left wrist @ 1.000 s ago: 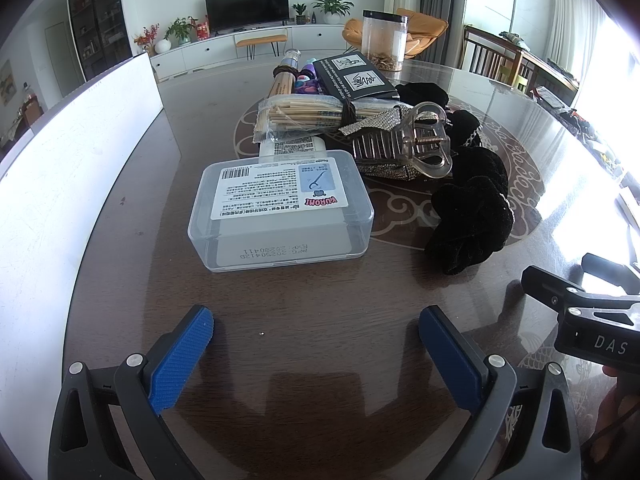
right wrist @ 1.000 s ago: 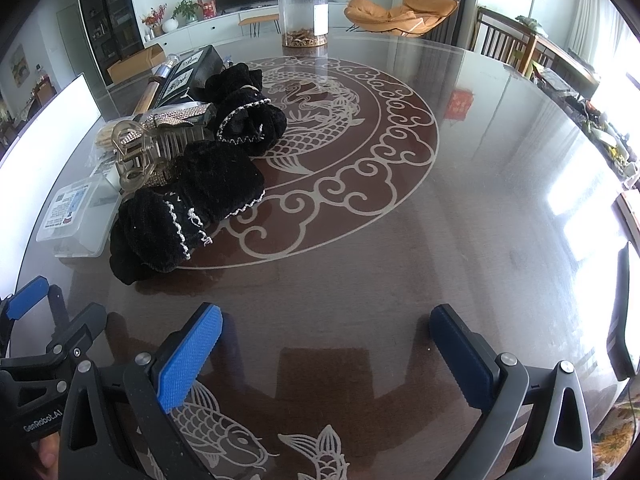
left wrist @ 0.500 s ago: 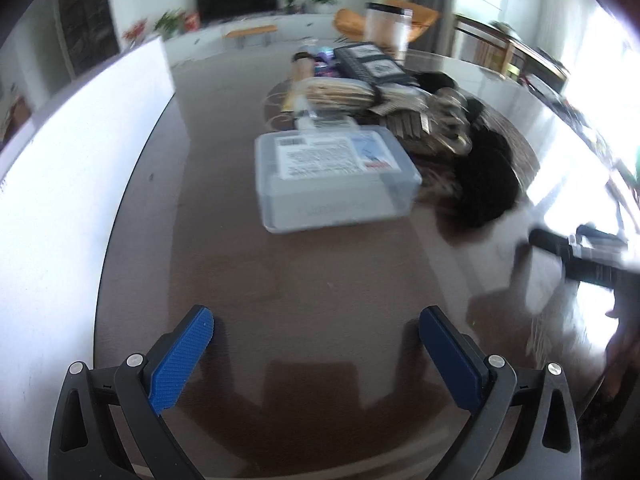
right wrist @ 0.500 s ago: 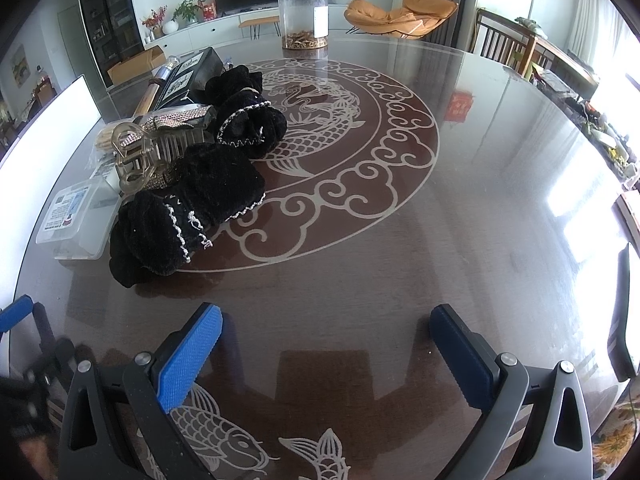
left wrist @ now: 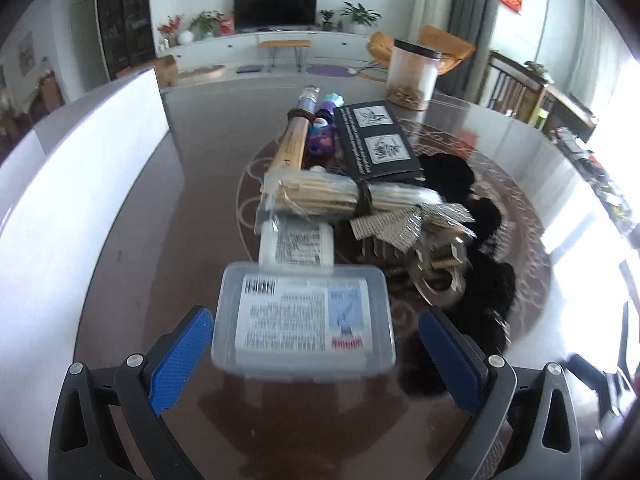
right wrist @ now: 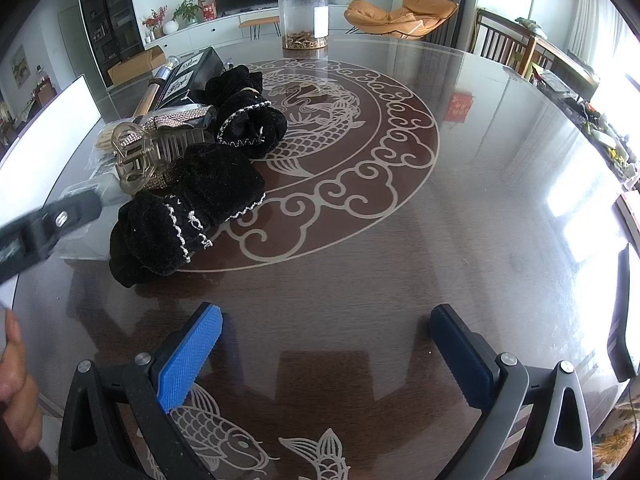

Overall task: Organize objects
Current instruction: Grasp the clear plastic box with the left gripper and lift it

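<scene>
Two grippers, both with jaws wide. Left gripper (left wrist: 312, 354) brackets the clear plastic box (left wrist: 303, 322) on the table (left wrist: 160, 240), pads not touching. Black scrunchies (right wrist: 188, 208) lie right of it. Right gripper (right wrist: 326, 354) hovers over bare table, holding nothing.

Daylight floods in from the right side of both views, where the windows blow out to pure white. The glossy tabletop (right wrist: 460, 240) carries broad pale glare along its right half and mirrors a red wall hanging. Soft shadows lie just beneath the black scrunchies (right wrist: 192, 216) and in front of each gripper's fingers. The left wrist view is smeared by motion: the clear plastic box (left wrist: 304, 320) and its label print are blurred. The right wrist view is sharp, except the left gripper (right wrist: 44, 232), which is streaked. Fisheye bending curves the room, with dark vignetted corners.
</scene>
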{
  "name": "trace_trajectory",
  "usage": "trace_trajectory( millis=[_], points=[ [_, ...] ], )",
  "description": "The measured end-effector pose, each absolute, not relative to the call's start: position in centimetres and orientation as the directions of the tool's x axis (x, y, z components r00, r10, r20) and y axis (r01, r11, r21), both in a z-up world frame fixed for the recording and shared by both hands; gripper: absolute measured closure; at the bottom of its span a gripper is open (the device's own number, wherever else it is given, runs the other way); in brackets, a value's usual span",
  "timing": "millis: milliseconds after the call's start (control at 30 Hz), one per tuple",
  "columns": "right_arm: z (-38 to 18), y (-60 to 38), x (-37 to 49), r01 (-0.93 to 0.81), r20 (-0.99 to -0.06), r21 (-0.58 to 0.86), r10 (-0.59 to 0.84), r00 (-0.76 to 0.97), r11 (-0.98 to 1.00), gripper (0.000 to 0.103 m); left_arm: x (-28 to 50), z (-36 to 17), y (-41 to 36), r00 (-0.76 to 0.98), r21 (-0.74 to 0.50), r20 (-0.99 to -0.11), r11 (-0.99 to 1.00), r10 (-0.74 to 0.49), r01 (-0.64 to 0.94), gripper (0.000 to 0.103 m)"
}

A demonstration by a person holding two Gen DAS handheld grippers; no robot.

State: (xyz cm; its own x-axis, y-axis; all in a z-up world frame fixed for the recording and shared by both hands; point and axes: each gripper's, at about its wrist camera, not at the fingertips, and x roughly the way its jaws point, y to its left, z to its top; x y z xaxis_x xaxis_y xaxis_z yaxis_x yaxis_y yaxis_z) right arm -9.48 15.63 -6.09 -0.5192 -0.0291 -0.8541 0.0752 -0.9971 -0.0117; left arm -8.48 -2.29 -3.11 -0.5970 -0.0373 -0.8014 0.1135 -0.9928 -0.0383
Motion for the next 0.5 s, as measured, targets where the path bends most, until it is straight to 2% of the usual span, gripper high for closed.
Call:
trace_trajectory(
  millis=[133, 200, 233, 333, 400, 500],
  points=[
    [-6.1, 15.6, -9.5, 0.075, -0.854, -0.012, -0.029, -0.519, -0.997, 0.000, -9.1, -4.8, -3.2, -0.549, -0.016, -0.834, -0.991, -0.060, 0.132, 0.000],
    [-6.1, 15.6, -9.5, 0.075, -0.854, -0.010, -0.030, -0.520, -0.997, 0.000, -8.3, -5.0, -4.0, -0.558, -0.075, -0.830, -0.993, 0.009, 0.095, 0.000],
    [-6.1, 15.6, -9.5, 0.074, -0.854, -0.010, -0.030, -0.520, -0.997, 0.000, -7.6, -4.9, -4.1, -0.570, -0.124, -0.818, -0.992, 0.082, 0.035, 0.000],
    [-6.1, 15.5, -9.6, 0.073, -0.850, -0.011, -0.029, -0.525, -0.997, 0.000, -6.1, -4.6, -3.6, -0.578, -0.153, -0.795, -0.983, 0.181, -0.098, 0.000],
    [-6.1, 15.5, -9.6, 0.074, -0.850, -0.012, -0.029, -0.526, -0.997, 0.000, -5.0, -4.5, -3.4, -0.580, -0.149, -0.788, -0.978, 0.206, -0.145, 0.000],
    [-6.1, 15.5, -9.6, 0.074, -0.850, -0.011, -0.029, -0.526, -0.997, 0.000, -4.4, -3.6, -4.4, -0.601, -0.151, -0.774, -0.980, 0.197, -0.127, 0.000]
  ],
)
